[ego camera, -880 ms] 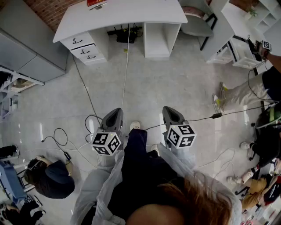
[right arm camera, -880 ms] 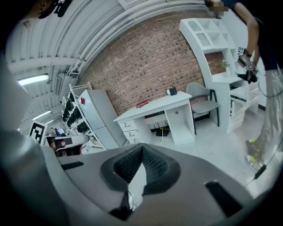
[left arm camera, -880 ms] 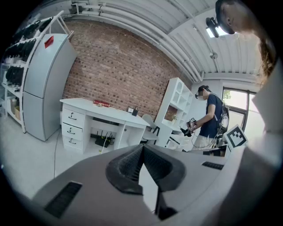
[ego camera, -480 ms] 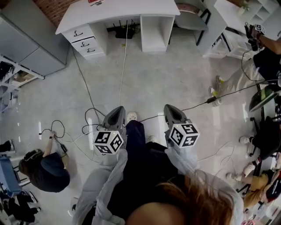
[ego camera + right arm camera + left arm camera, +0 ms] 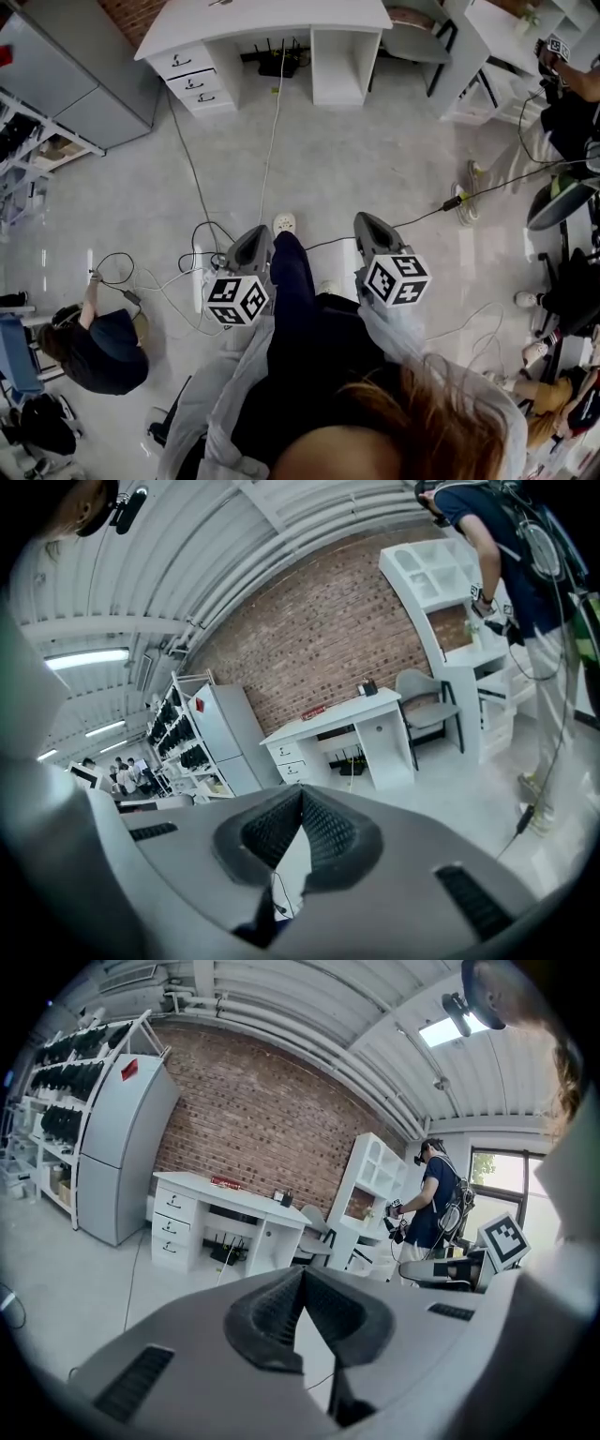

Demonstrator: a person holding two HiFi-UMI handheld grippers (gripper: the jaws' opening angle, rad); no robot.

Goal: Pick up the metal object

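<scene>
Below the head camera, the left gripper [image 5: 251,246] and the right gripper [image 5: 370,230] are held side by side above the grey floor [image 5: 375,150]. They sit on either side of the wearer's dark trouser leg [image 5: 292,291] and both point toward 12 o'clock. A white bench [image 5: 272,17] with drawers [image 5: 192,82] stands at 12 o'clock. A cable [image 5: 270,150] runs from under it toward the grippers. A crouching person [image 5: 94,342] is at 8 o'clock.

Left gripper view: the jaw tips meet, with nothing between them. The bench stands at 10 o'clock against a brick wall [image 5: 253,1119]. A standing person [image 5: 436,1204] is at 3 o'clock.

Right gripper view: the jaws are likewise closed and empty. The bench lies at 1 o'clock, with a chair [image 5: 427,705] just beside it.

The position of the metal object cannot be told from any view.
</scene>
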